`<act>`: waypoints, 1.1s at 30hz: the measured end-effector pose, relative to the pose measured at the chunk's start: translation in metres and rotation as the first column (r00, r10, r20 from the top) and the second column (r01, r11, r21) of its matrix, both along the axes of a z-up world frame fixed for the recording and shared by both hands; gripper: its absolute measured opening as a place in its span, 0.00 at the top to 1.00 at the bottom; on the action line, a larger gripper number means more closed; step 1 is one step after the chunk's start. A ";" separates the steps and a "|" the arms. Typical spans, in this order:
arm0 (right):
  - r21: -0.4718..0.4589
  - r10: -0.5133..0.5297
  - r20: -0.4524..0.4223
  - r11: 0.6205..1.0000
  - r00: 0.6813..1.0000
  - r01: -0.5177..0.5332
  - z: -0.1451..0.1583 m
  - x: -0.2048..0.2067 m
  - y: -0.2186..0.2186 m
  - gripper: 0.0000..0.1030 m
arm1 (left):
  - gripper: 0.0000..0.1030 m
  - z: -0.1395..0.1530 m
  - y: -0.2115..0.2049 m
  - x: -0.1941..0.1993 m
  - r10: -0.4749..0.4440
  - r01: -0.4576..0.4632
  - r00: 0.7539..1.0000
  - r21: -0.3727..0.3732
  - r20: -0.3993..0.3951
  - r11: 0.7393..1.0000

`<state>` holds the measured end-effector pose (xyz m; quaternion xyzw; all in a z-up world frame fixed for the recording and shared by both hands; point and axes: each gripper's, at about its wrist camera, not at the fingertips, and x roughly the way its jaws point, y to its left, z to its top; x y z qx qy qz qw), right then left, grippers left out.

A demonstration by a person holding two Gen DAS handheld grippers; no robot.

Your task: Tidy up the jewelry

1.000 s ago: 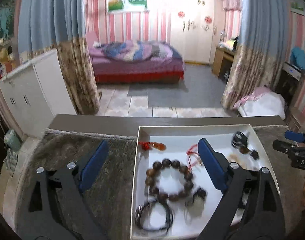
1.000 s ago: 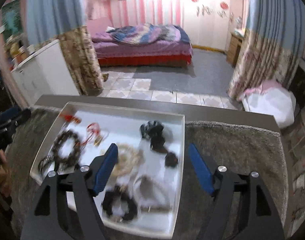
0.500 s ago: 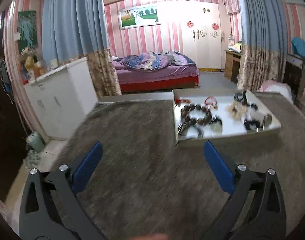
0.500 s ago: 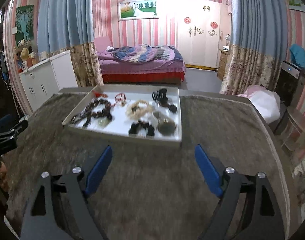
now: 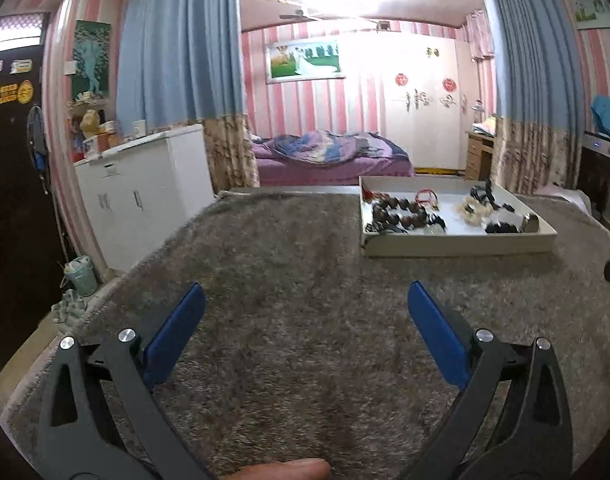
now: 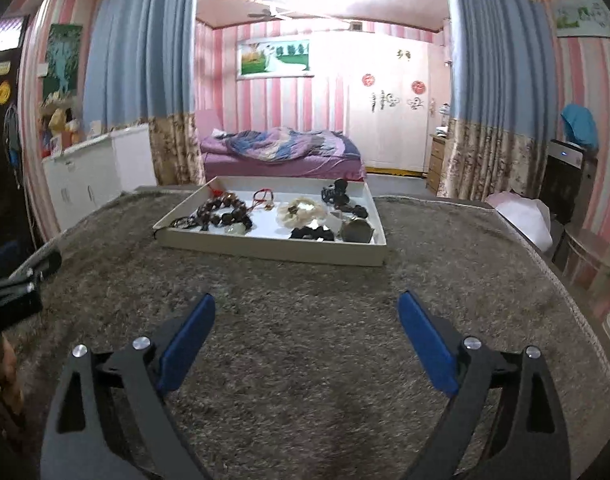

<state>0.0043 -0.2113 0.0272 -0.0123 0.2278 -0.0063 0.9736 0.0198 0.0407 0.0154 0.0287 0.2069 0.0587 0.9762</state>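
Observation:
A white tray (image 6: pixel 273 249) stands on the grey shaggy cloth, far ahead of both grippers; it also shows in the left wrist view (image 5: pixel 457 246). In it lie a brown bead bracelet (image 6: pixel 225 212), a red cord piece (image 6: pixel 263 197), a cream pearl piece (image 6: pixel 301 210), black hair clips (image 6: pixel 336 196) and other dark pieces (image 6: pixel 311 234). My left gripper (image 5: pixel 305 312) is open and empty, low over the cloth, with the tray up to its right. My right gripper (image 6: pixel 307 320) is open and empty, low over the cloth in front of the tray.
The grey shaggy cloth (image 6: pixel 305 320) covers the whole table. The left gripper's body (image 6: pixel 17 288) shows at the left edge of the right wrist view. White cabinets (image 5: pixel 145 184) stand left of the table, a bed (image 6: pixel 281 152) behind it, curtains on both sides.
Both grippers have pulled back from above the tray to low over the cloth near the table's front. The tray now lies far ahead. Both stayed open and empty.

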 end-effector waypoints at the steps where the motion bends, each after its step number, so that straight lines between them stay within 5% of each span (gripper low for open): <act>1: -0.009 -0.009 -0.001 1.000 1.000 0.009 -0.001 0.002 -0.001 0.10 | 0.03 -0.001 -0.001 0.000 -0.007 0.007 1.000 0.003 0.005 1.000; 11: -0.012 -0.068 0.010 0.998 0.998 0.068 -0.014 0.003 -0.009 0.10 | 0.03 0.000 -0.015 -0.001 0.003 -0.006 0.999 0.090 0.032 0.996; 17: -0.024 -0.072 0.037 0.997 0.997 0.073 -0.012 -0.002 -0.006 0.07 | 0.03 0.001 -0.005 -0.001 0.021 -0.022 1.000 0.050 0.023 0.998; 33: 0.000 -0.070 -0.062 0.998 0.996 0.070 -0.019 0.016 -0.010 0.03 | 0.03 -0.002 -0.013 0.007 -0.021 0.022 1.000 0.070 -0.011 0.997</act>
